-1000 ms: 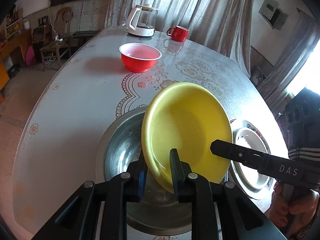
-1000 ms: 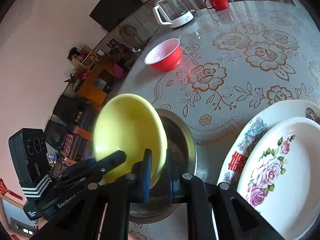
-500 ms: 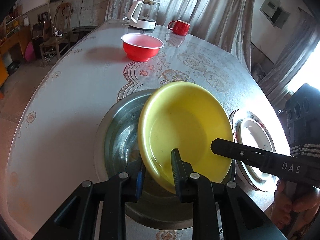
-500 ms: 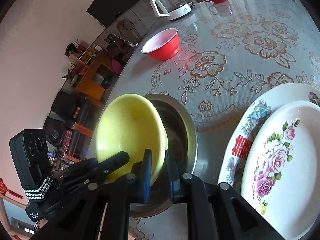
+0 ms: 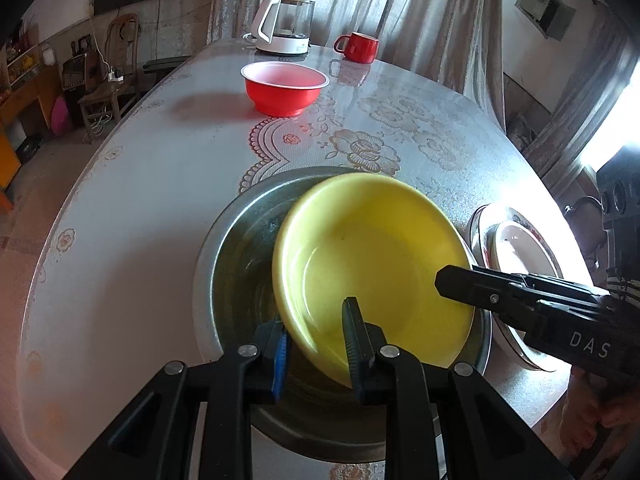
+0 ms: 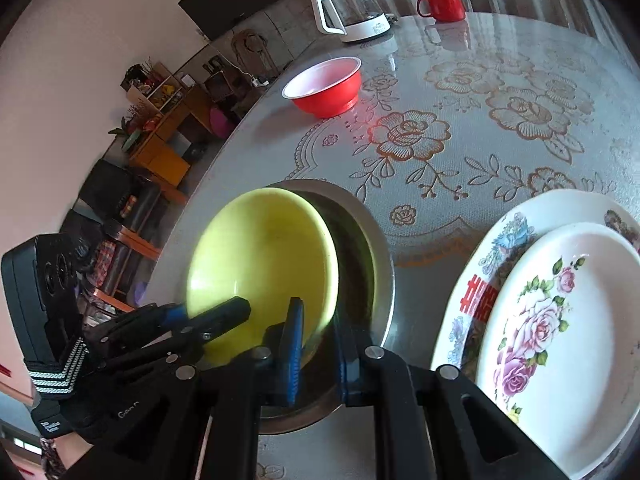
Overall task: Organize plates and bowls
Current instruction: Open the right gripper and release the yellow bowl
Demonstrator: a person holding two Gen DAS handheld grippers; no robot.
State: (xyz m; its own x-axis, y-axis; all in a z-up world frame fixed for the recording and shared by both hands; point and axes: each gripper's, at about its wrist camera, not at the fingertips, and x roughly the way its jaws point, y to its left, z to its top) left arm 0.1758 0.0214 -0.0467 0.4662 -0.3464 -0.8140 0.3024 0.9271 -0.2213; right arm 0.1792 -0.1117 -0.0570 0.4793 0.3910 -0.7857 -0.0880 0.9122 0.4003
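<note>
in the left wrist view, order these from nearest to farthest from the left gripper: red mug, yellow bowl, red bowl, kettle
1. yellow bowl: its near rim sits between the left gripper's fingers, over the steel basin.
2. red bowl: mid-table, beyond the basin.
3. kettle and red mug: both at the far edge by the curtain, kettle left, mug right; too close to call.

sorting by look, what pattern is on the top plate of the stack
White with pink and purple roses and green leaves on the top plate, clearest in the right wrist view.
</note>
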